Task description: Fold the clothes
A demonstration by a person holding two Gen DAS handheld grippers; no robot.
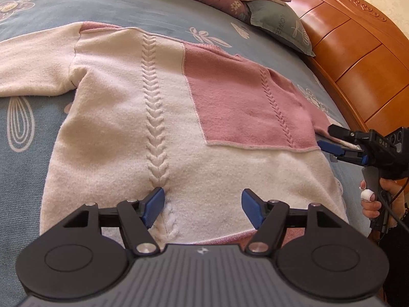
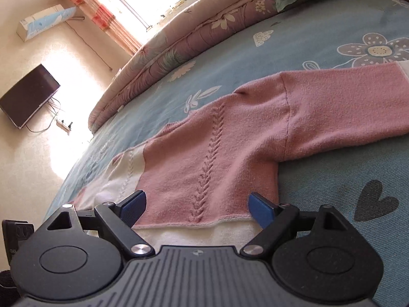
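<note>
A cream and pink knit sweater (image 1: 179,128) lies spread flat on the blue flowered bedsheet (image 1: 23,168). Its cream sleeve (image 1: 33,61) stretches to the left and its pink sleeve (image 2: 345,107) to the right. My left gripper (image 1: 203,197) hovers open over the cream hem area, its blue pads either side of bare knit beside the cable braid. My right gripper (image 2: 198,202) is open too, low over the sweater's side where pink meets cream (image 2: 217,140). In the left wrist view the right gripper (image 1: 329,139) sits at the sweater's right edge, near the pink panel.
A person's hand (image 1: 370,199) with a bandaged finger holds the right gripper's handle. A grey-green pillow (image 1: 281,28) and a folded floral quilt (image 2: 179,43) lie at the bed's far side, before the wooden headboard (image 1: 358,51). A wall TV (image 2: 28,97) hangs beyond the bed.
</note>
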